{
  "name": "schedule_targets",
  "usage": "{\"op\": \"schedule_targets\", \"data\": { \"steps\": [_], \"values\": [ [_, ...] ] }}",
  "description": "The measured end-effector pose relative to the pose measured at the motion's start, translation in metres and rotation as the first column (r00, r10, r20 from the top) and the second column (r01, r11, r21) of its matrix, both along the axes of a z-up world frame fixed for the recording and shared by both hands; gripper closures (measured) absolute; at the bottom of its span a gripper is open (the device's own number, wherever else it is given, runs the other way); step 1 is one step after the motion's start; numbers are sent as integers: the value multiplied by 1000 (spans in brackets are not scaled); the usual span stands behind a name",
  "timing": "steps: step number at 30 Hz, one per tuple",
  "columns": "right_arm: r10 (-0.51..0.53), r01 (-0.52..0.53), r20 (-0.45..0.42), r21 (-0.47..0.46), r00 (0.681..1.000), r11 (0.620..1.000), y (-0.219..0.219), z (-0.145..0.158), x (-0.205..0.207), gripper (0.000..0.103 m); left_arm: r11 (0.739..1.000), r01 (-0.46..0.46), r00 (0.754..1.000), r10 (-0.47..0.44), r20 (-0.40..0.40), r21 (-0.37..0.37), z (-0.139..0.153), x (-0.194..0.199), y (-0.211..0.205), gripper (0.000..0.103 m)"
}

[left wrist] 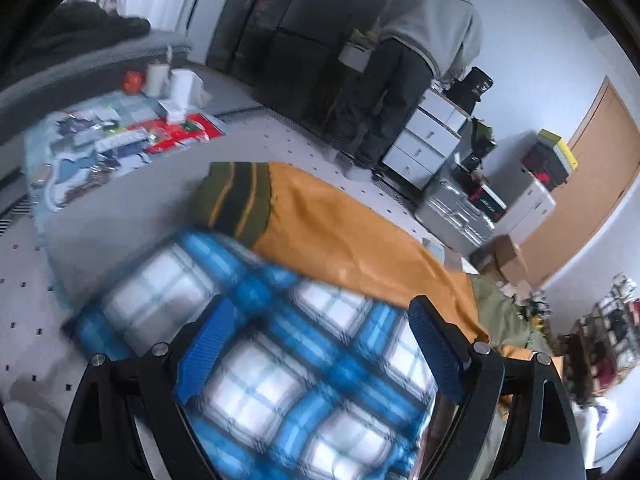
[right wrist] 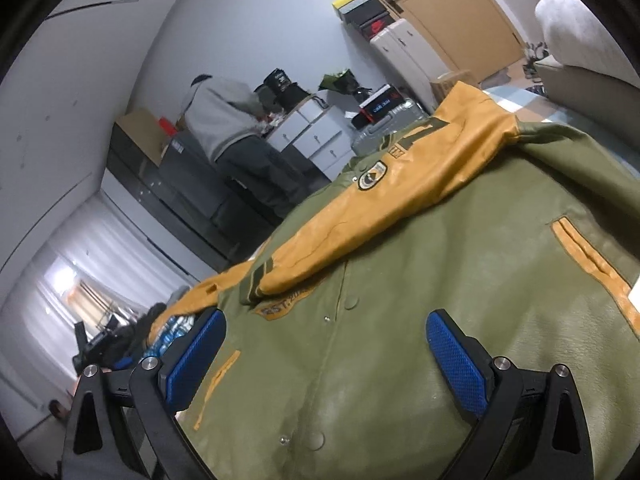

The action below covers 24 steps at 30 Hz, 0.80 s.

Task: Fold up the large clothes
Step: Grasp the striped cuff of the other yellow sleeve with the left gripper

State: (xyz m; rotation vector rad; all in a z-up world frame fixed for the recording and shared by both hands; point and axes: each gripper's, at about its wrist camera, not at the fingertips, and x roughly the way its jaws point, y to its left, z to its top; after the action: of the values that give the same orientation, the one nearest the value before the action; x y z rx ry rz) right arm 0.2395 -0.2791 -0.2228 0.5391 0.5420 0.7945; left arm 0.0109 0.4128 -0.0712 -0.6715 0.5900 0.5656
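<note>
An olive green varsity jacket [right wrist: 420, 280] with mustard yellow sleeves lies spread out, front up, one yellow sleeve [right wrist: 400, 208] folded across its chest. My right gripper [right wrist: 324, 340] is open just above the jacket's snap placket, holding nothing. In the left wrist view the jacket's yellow sleeve [left wrist: 340, 232] with its green striped cuff [left wrist: 236, 200] stretches away. A blue and white plaid cloth [left wrist: 280, 360] lies under my left gripper [left wrist: 316, 344], which is open above it, blurred by motion.
A person in a grey hoodie [left wrist: 424, 40] stands at white drawers [left wrist: 424, 140] beside a dark cabinet [left wrist: 288, 40]. A mat with scattered small items [left wrist: 120, 140] lies on the floor. Suitcases and boxes [left wrist: 500, 208] stand near a wooden door [left wrist: 592, 168].
</note>
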Motion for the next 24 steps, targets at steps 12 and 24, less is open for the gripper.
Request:
{"op": "schedule_targets", "data": {
  "steps": [12, 24],
  "values": [
    [-21, 21, -2, -12, 1000, 1000, 1, -1, -1, 1, 976, -111, 994, 105, -43, -190, -40, 51, 60, 17],
    [-23, 23, -10, -4, 1000, 1000, 3, -3, 1, 1, 973, -98, 975, 135, -174, 210, -2, 68, 27, 83]
  ]
}}
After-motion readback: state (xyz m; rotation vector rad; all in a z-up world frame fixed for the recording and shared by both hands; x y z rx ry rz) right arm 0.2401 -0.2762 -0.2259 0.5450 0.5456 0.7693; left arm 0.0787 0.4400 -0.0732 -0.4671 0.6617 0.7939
